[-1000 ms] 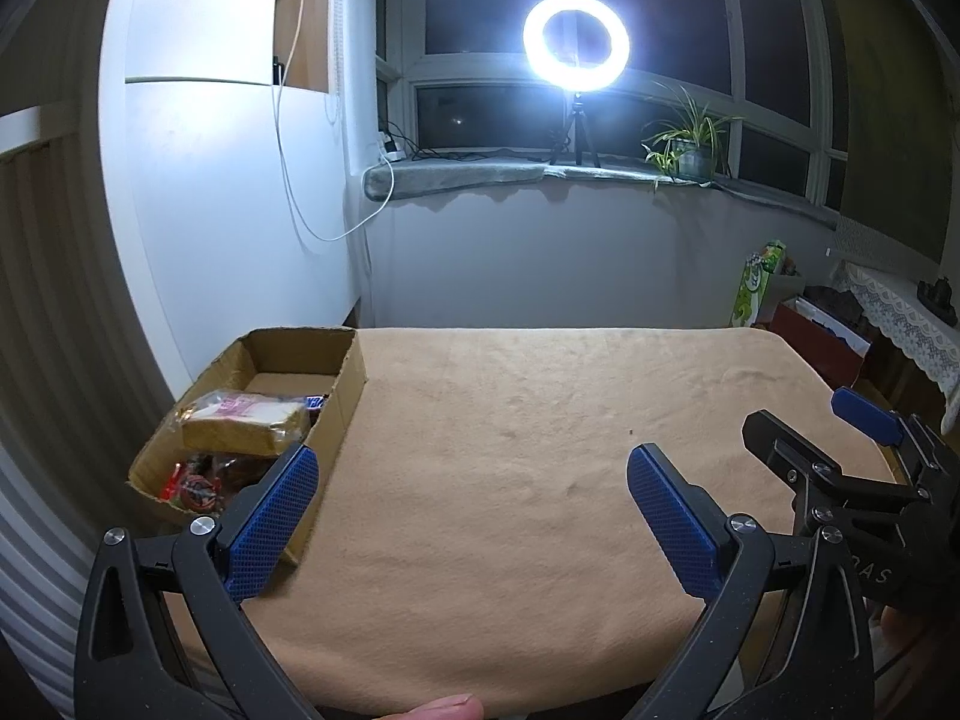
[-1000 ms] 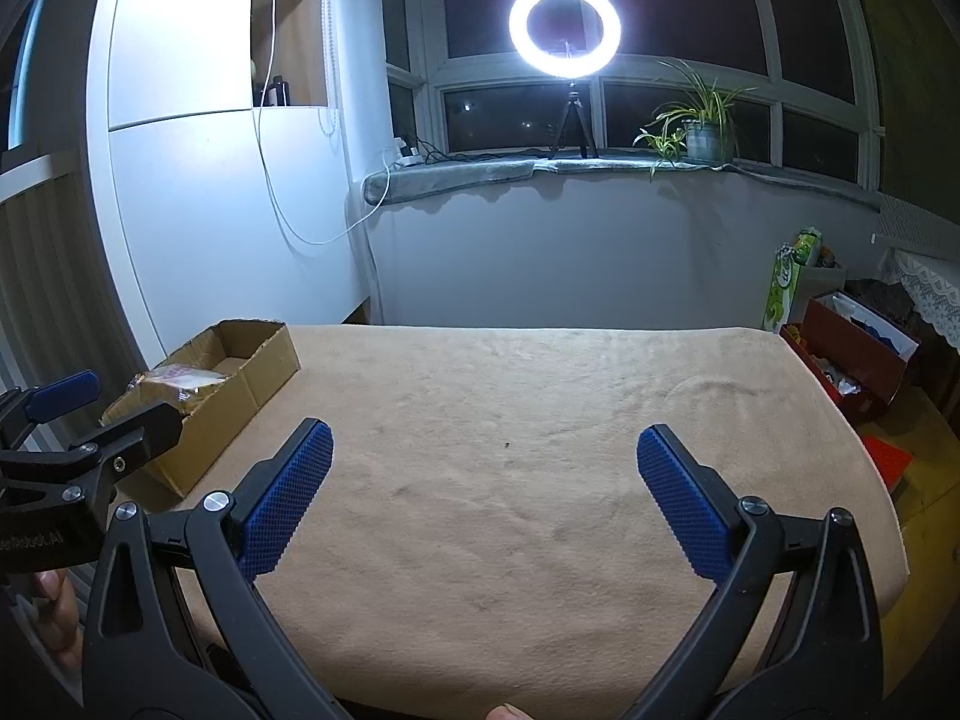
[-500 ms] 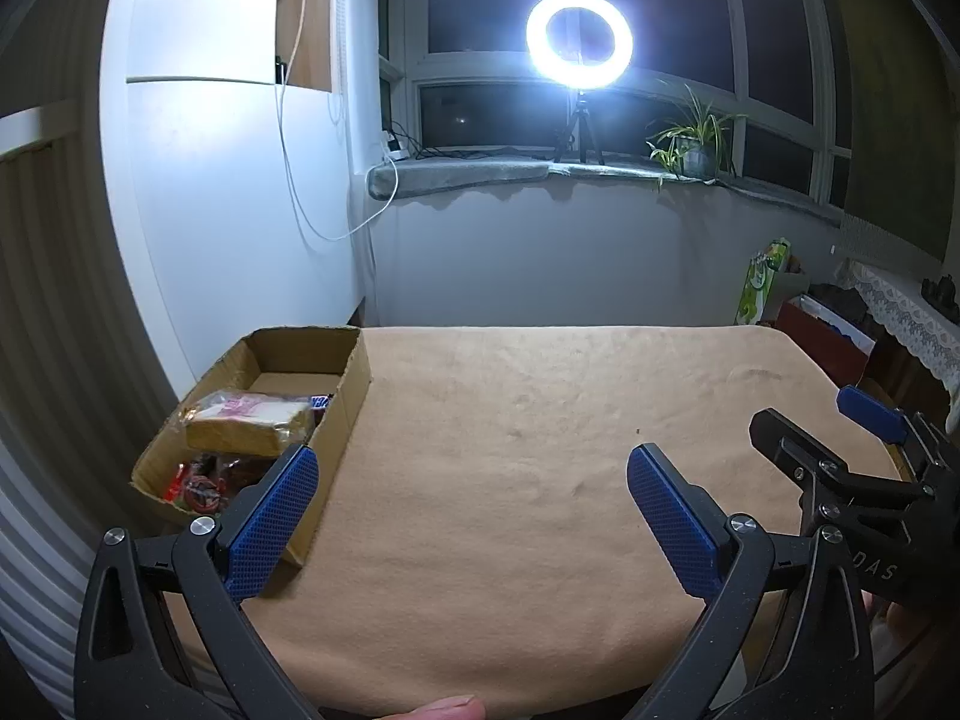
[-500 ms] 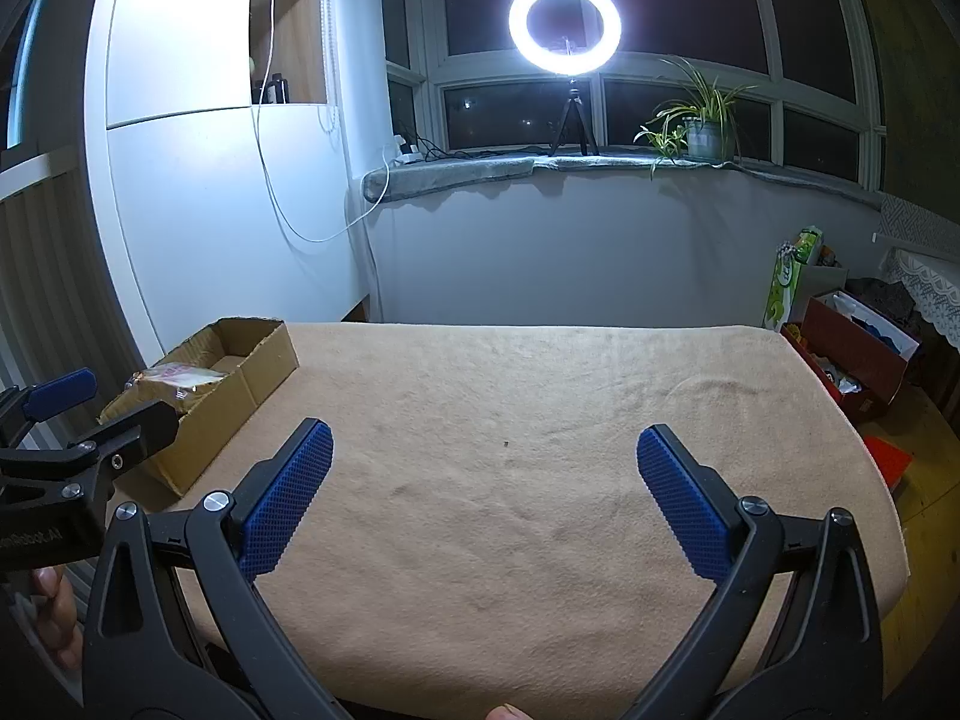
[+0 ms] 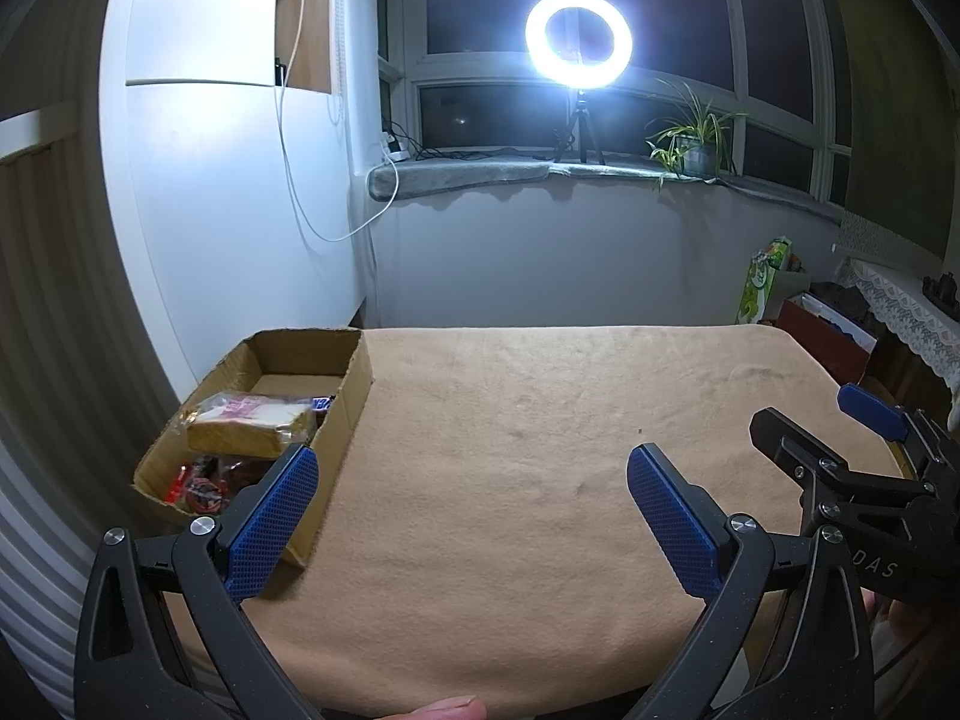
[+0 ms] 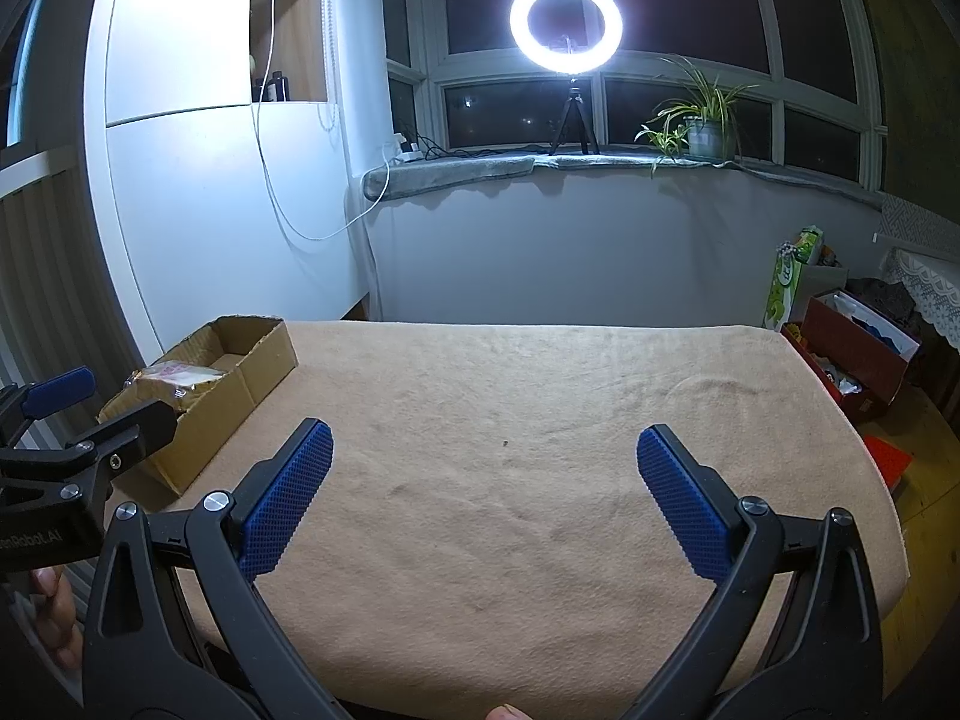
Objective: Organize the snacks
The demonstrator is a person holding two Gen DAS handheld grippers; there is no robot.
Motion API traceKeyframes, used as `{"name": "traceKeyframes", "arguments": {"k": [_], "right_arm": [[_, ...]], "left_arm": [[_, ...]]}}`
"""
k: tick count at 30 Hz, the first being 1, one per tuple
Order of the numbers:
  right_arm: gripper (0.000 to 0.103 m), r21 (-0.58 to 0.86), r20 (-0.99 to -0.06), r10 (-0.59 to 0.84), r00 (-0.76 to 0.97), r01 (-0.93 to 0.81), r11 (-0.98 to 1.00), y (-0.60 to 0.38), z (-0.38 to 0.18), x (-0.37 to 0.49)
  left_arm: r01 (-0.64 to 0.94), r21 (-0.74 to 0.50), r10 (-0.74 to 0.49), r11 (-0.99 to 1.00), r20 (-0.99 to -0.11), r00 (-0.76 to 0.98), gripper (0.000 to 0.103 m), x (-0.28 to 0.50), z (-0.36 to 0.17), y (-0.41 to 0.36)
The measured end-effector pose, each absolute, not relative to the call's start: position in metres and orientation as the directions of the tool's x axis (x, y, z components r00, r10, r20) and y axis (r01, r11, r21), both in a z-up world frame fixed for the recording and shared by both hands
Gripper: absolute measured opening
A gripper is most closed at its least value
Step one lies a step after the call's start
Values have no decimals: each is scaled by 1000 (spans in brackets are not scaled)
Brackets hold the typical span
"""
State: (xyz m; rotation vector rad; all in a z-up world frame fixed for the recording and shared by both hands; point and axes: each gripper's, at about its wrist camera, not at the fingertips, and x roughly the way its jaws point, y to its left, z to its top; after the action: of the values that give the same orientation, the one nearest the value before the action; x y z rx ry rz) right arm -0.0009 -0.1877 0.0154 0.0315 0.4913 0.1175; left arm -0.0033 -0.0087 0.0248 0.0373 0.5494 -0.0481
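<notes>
Apparently nothing is left on the tan-cloth tabletop [image 5: 510,480]; both hand-held grippers, left [image 5: 471,507] and right [image 6: 483,501], are held released, so the open brown cardboard box [image 5: 354,384] of wrapped snacks [image 5: 246,426] should be checked.

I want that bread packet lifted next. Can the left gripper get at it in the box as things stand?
Probably yes. The left gripper is open and empty, the bread packet lies on top in the open box, and nothing covers it.
</notes>
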Motion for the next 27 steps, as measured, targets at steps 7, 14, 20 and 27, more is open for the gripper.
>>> {"name": "traceKeyframes", "arguments": {"k": [7, 14, 20, 27], "right_arm": [[103, 58, -469, 120, 875, -105, 993, -187, 16, -1], [103, 58, -473, 122, 872, -107, 993, -187, 13, -2], [103, 58, -479, 125, 869, -111, 992, -187, 10, -3], [103, 58, -489, 131, 862, -118, 991, -191, 7, -1]], "left_arm": [[57, 17, -39, 998, -525, 850, 102, -2, 25, -8], [49, 24, -29, 998, -525, 851, 102, -1, 22, -6], [50, 22, -31, 999, -528, 848, 102, -2, 20, -6], [40, 3, -32, 999, -533, 846, 102, -2, 18, -1]]}}
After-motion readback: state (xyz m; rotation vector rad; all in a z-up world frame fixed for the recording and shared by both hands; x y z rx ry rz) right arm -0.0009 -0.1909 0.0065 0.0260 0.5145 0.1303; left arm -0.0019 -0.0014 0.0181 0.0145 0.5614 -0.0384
